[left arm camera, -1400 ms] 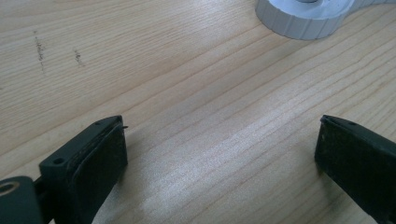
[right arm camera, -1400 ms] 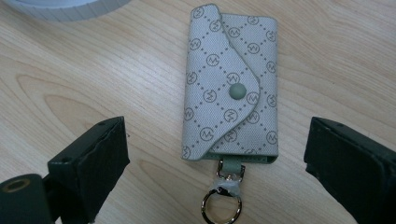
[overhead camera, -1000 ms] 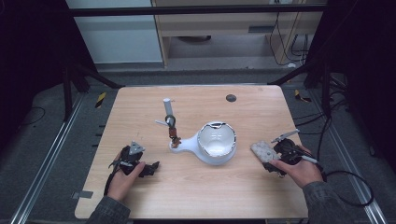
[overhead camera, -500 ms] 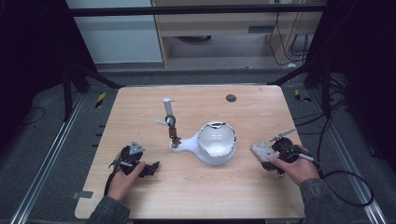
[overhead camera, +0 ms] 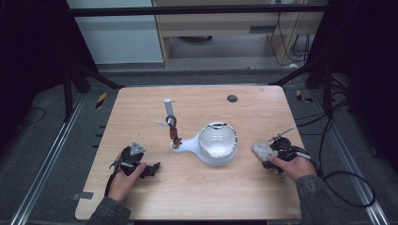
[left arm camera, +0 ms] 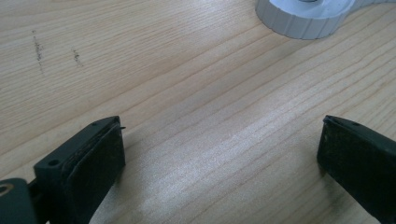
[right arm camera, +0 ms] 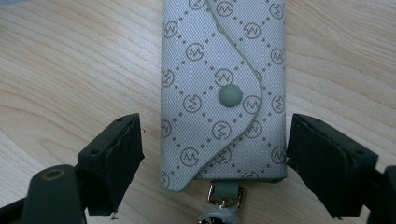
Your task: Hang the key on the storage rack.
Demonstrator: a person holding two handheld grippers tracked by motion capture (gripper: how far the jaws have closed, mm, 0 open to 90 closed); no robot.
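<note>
A grey-green patterned key pouch with a snap button lies flat on the wooden table, at the right side. My right gripper straddles its lower end; the jaws have just been closing. The pouch sits between them: one pad is right at its edge, the other stands a little clear. A hand holds this gripper low on the table. My left gripper rests open on bare wood at the front left, nothing between its fingers.
A white bowl with a handle sits mid-table, its ribbed base also in the left gripper view. Behind it stands a small upright tool with a white cylinder. A dark round spot marks the far side.
The right hand has shifted slightly around the pouch. The left hand and gripper have stayed where they were.
</note>
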